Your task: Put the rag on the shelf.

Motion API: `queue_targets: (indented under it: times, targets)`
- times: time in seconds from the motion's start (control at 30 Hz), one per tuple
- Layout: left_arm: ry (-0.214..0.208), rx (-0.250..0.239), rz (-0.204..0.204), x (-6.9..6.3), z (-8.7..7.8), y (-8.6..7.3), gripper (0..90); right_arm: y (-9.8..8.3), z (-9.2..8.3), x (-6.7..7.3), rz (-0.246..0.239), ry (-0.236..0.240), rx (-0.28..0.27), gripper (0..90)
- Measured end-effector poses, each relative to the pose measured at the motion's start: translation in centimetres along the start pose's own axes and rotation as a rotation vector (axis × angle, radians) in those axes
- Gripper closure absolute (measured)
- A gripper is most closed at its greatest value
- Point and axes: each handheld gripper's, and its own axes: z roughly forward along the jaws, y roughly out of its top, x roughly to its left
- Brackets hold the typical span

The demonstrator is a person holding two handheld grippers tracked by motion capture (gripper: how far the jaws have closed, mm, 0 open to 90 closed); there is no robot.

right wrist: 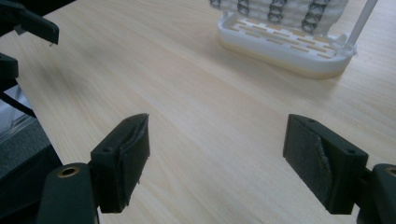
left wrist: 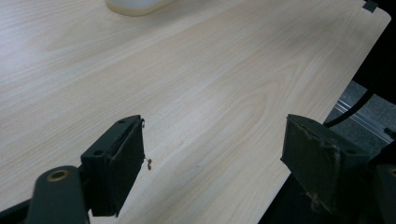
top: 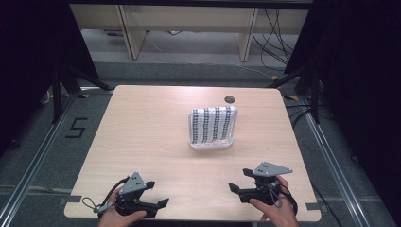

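Observation:
A white slatted plastic rack (top: 211,143) stands a little right of the table's middle, carrying a row of upright black-and-white patterned pieces (top: 213,124). In the right gripper view the rack (right wrist: 285,46) lies ahead and to the right; its rim (left wrist: 135,5) shows at the top of the left gripper view. My left gripper (top: 157,194) rests near the front left edge, open with nothing between its jaws (left wrist: 215,135). My right gripper (top: 240,180) is near the front right, also open and empty (right wrist: 217,135). The left gripper (right wrist: 28,25) appears at the top left of the right gripper view.
The light wooden table (top: 142,132) has a small dark round hole (top: 230,99) near its back edge. Black stand legs (top: 59,85) and cables (top: 279,42) flank the table on the floor. The table's front edge lies just beneath both hands.

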Motion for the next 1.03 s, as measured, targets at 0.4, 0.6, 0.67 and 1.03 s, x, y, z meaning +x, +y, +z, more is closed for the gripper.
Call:
queue_targets:
  times: [0.4, 0.6, 0.67, 1.03]
  targets:
    - [0.035, 0.058, 0.072, -1.4, 0.2, -1.3, 20.2, -2.5, 0.1, 0.5, 0.010, -0.020, 0.060, 17.6]
    - [0.044, 0.073, 0.078, -1.3, 0.2, -1.5, 20.2, -3.0, 0.2, 0.4, -0.007, -0.035, 0.069, 17.7]
    - [0.041, 0.068, 0.077, -1.2, 0.3, -1.5, 20.2, -3.0, 0.3, 0.4, -0.012, -0.033, 0.073, 17.9]
    - [0.053, 0.090, 0.078, -0.7, 0.4, -1.7, 20.2, -3.1, 0.5, 0.1, -0.033, -0.024, 0.074, 18.2]
